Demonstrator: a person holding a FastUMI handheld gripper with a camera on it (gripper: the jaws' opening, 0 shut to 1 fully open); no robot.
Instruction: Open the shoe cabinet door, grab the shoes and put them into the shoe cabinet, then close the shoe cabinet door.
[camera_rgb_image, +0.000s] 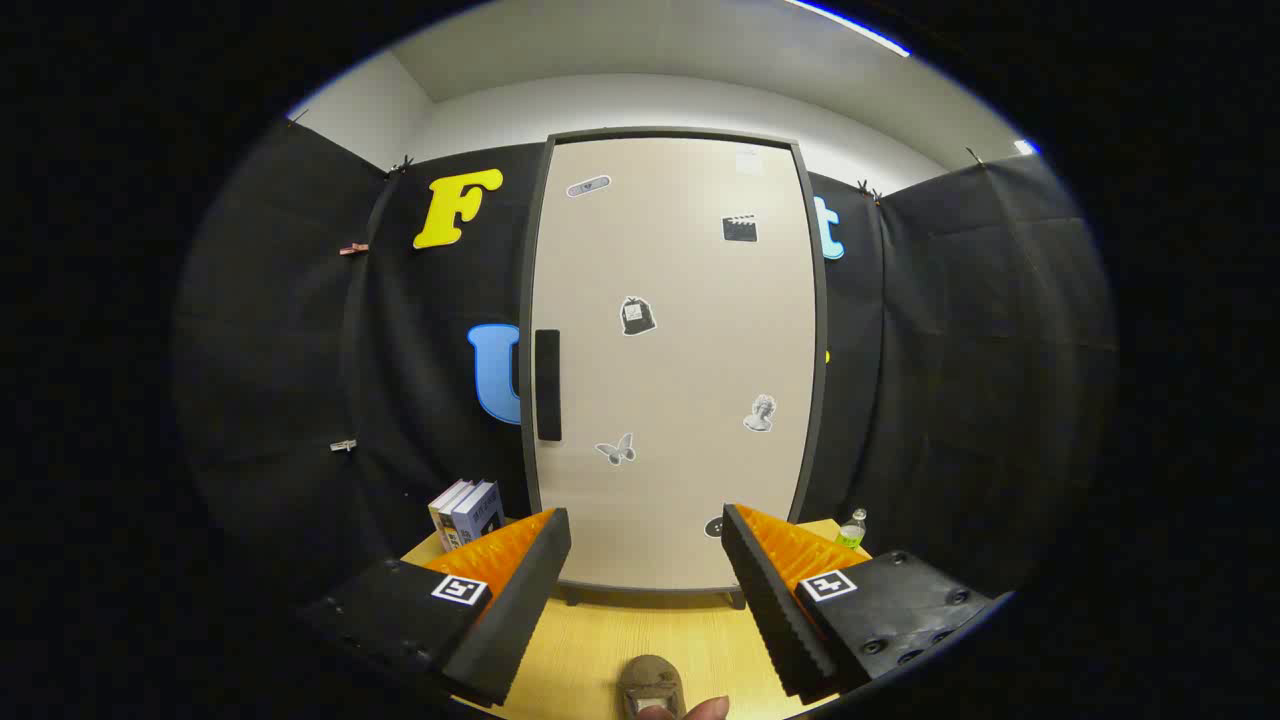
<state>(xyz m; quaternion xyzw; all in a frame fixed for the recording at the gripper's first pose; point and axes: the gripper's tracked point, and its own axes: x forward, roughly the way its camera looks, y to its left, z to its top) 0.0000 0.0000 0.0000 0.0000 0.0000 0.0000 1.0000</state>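
The tongs (645, 560) stood wide open with nothing between their fingers, held above a pale yellow wood-grain worktop (590, 650). Straight ahead of the fingers, at the far side of the worktop, rose the tall beige shoe cabinet (675, 400) with a dark grey frame, standing on short dark feet. Its door was closed. A black vertical handle (548, 385) sat on the door's left edge, about halfway up, and several small stickers (637, 316) were scattered over the door's face. Below and between the fingers, at the near edge of the worktop, lay a small tan suede shoe (650, 685), only partly visible, with a person's fingertip (705, 709) just beside it on the right. To the left of the cabinet, just beyond the left finger, a few books (468, 512) stood upright together on the worktop. To the right of the cabinet, beyond the right finger, stood a small clear bottle (851, 530) with green contents. Black cloth walled the booth behind and to both sides of the cabinet.
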